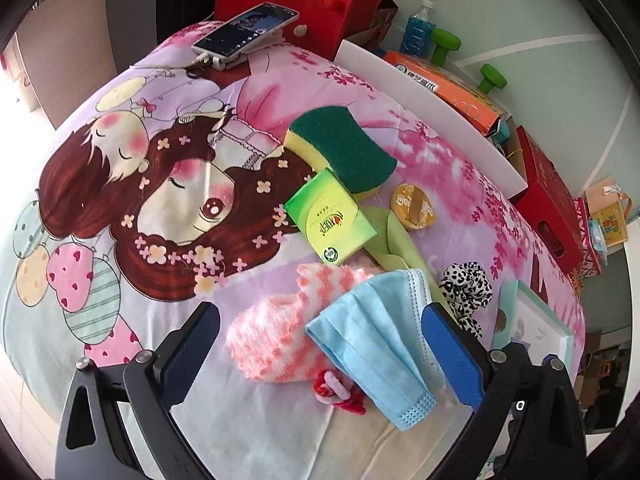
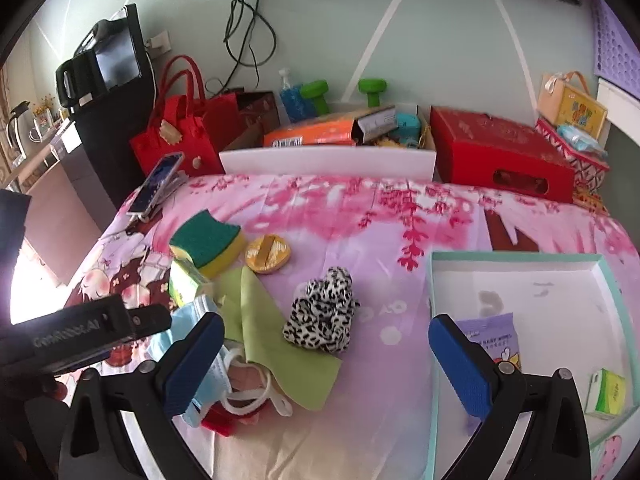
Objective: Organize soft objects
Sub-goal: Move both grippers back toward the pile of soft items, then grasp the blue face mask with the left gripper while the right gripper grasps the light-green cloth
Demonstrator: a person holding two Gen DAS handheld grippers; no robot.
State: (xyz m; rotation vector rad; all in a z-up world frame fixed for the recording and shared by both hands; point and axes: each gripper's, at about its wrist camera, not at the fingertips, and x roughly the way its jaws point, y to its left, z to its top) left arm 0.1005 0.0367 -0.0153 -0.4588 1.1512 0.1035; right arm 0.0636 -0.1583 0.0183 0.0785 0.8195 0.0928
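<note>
On the cartoon-print bedcover lies a pile of soft things. My left gripper (image 1: 320, 324) stands open over a pink-and-white fuzzy sock (image 1: 276, 332) and a blue face mask (image 1: 376, 340), with nothing held. Beyond them are a green tissue pack (image 1: 330, 216), a green-and-yellow sponge (image 1: 344, 148), a light green cloth (image 1: 396, 240) and a leopard-print scrunchie (image 1: 466, 288). My right gripper (image 2: 326, 334) is open just in front of the scrunchie (image 2: 324, 312), holding nothing. A teal-rimmed white box (image 2: 520, 258) at the right holds a purple wipes pack (image 2: 490, 336) and a green tissue pack (image 2: 606, 394).
A phone on a stand (image 1: 246, 34) sits at the bed's far left corner. A round yellow puff (image 2: 268, 254) lies by the sponge. Behind the bed are red bags (image 2: 176, 128), a white bin (image 2: 328, 160) with boxes, green dumbbells (image 2: 372, 90) and a red box (image 2: 500, 152).
</note>
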